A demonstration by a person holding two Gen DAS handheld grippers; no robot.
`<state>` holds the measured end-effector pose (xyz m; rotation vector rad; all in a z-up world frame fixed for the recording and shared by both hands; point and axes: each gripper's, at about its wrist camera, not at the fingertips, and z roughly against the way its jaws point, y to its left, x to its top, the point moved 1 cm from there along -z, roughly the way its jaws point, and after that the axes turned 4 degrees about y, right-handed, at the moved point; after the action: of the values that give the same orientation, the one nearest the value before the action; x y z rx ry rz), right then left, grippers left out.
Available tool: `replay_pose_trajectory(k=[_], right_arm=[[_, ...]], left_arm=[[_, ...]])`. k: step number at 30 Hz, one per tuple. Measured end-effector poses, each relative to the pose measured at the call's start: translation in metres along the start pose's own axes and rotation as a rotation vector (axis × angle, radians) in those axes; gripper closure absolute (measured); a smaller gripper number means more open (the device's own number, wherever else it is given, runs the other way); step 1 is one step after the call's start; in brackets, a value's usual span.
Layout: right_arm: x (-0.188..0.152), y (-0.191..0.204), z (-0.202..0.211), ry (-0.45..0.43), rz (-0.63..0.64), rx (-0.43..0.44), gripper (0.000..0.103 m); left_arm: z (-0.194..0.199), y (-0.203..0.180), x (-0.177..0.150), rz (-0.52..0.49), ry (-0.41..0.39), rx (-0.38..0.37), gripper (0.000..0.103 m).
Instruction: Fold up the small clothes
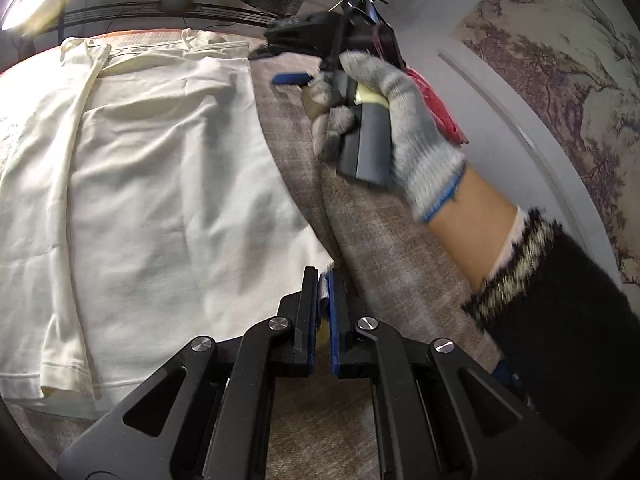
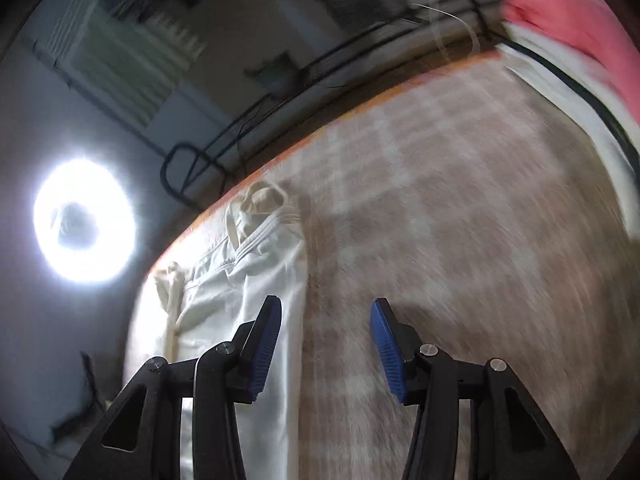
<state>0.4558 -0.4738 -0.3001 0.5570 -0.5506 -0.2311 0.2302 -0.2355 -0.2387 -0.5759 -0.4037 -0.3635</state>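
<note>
The left gripper angles down, clamped on the cream garment's corner on the checked cloth. The gloved right hand carries the right gripper — jaws apart, seemingly empty — above the cloth.

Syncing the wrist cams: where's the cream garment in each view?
Left wrist: cream garment fills the left half, spread flat; its near right corner is pinched in the left gripper.
Right wrist: lower left, a strip running under the open right gripper, its left finger over it.
Shared landmark: the brown checked cloth beside the garment's right edge.
</note>
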Motion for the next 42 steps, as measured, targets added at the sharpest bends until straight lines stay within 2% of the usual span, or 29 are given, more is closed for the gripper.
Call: replay_pose_trajectory(k=[2, 6, 8, 9, 10, 12, 14, 19, 23, 26, 34, 42], right_arm=[[0.007, 0.009, -0.009, 0.016, 0.052, 0.011, 0.052], [0.012, 0.013, -0.02, -0.001, 0.066, 0.025, 0.052], [0.015, 0.016, -0.024, 0.009, 0.07, 0.026, 0.073], [0.016, 0.019, -0.027, 0.029, 0.077, 0.031, 0.089], [0.016, 0.02, -0.028, 0.038, 0.08, 0.024, 0.099], [0.017, 0.025, -0.026, 0.032, 0.088, 0.001, 0.103], [0.02, 0.028, -0.019, 0.02, 0.089, 0.0, 0.103], [0.025, 0.048, -0.007, -0.005, 0.118, -0.06, 0.103], [0.022, 0.083, -0.005, -0.013, 0.224, -0.15, 0.103], [0.02, 0.102, -0.008, -0.014, 0.267, -0.169, 0.103], [0.004, 0.154, -0.041, 0.016, 0.377, -0.194, 0.103], [-0.017, 0.198, -0.083, 0.061, 0.463, -0.198, 0.103]], left_arm=[[-0.001, 0.0, -0.002, -0.002, 0.004, 0.001, 0.1], [-0.002, -0.001, -0.004, -0.014, -0.005, 0.023, 0.1], [-0.002, -0.001, -0.005, 0.002, -0.014, 0.017, 0.101], [-0.001, 0.0, -0.005, 0.013, -0.014, 0.003, 0.101], [0.0, 0.0, -0.005, 0.021, -0.014, -0.009, 0.101], [0.005, 0.001, -0.005, 0.041, -0.017, -0.036, 0.101], [0.012, 0.004, -0.005, 0.067, -0.026, -0.064, 0.101], [0.027, 0.019, -0.007, 0.102, -0.047, -0.065, 0.101], [0.037, 0.03, -0.014, 0.127, -0.057, -0.049, 0.101], [0.044, 0.035, -0.019, 0.135, -0.068, -0.031, 0.101], [0.056, 0.065, -0.033, 0.2, -0.07, 0.041, 0.101], [0.053, 0.087, -0.045, 0.24, -0.049, 0.109, 0.101]])
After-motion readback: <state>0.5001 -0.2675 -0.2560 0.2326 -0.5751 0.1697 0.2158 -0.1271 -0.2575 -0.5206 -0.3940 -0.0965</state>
